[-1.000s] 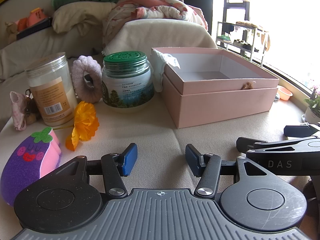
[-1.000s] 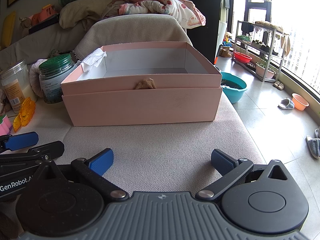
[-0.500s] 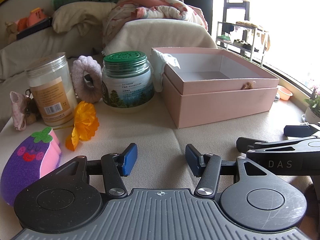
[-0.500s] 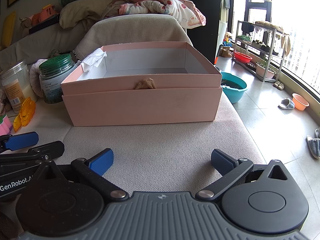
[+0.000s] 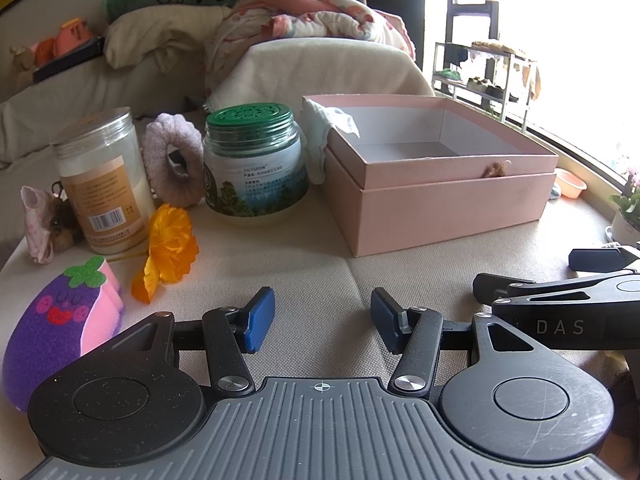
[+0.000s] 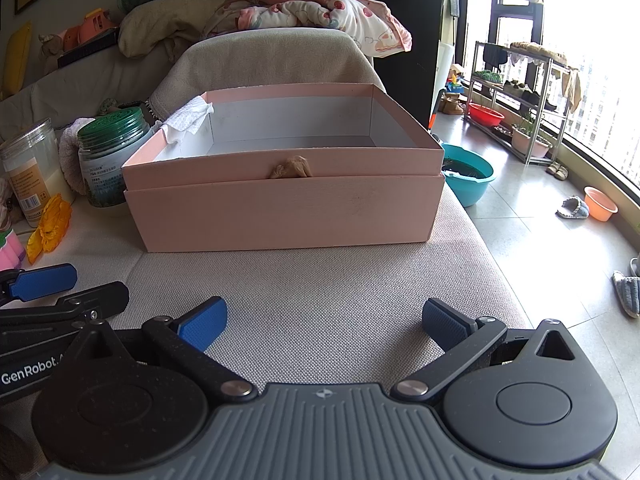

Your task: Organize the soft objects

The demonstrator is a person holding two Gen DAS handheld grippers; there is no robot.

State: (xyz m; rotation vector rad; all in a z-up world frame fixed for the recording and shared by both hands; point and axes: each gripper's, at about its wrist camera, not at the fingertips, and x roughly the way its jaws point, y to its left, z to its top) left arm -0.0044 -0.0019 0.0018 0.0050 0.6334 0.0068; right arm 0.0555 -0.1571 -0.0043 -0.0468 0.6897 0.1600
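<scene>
Both hand-held grippers sit low and level over the beige cushion, side by side. The left hand-held gripper [image 5: 322, 315] is released, gripping nothing; the right hand-held gripper [image 6: 324, 325] gapes wider, also unladen. The eggplant plush [image 5: 56, 322] lies at 9 o'clock, the orange fabric flower [image 5: 170, 246] at 10, the pink box [image 6: 284, 184] at 12.

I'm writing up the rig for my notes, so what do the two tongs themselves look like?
Both match: left tongs and right tongs have matte black linkage arms with silver pivot screws, textured blue pads on the fingers, round black discs either side, and a ribbed grey body with a small crosshair mark. Side lettering reads "DAS" and "GenRobot". No cables or sleeves show.
</scene>
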